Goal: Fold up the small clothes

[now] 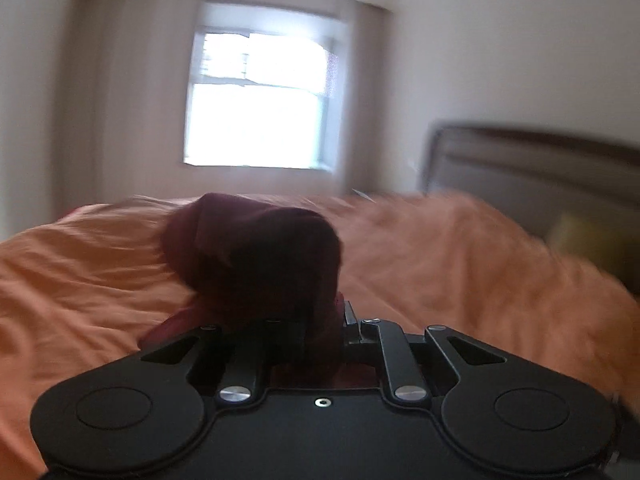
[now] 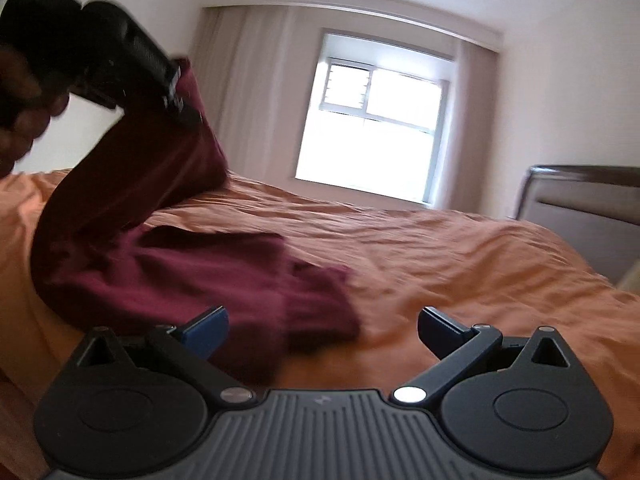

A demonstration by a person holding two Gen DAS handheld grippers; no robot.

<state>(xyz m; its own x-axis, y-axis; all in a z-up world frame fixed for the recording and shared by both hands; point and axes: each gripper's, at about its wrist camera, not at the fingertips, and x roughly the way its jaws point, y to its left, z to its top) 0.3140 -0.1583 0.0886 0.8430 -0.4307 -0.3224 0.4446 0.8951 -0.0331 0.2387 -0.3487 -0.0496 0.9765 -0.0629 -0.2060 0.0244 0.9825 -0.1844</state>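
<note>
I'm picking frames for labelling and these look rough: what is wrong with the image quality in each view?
Left wrist view: the window is blown out, the backlit garment is nearly black, and the bedspread smears with motion blur on the right. Right wrist view: the same window glare, sharper bedspread, but the raised left gripper is blurred; fisheye bends the walls in both.

This is a bedroom in a home. A bed (image 2: 440,264) spread with a rumpled orange cover fills the lower view, with a padded brown headboard (image 2: 584,200) at its right end. Behind it, pale full-length curtains (image 2: 248,92) flank a bright window (image 2: 376,120) in plain white walls.
</note>
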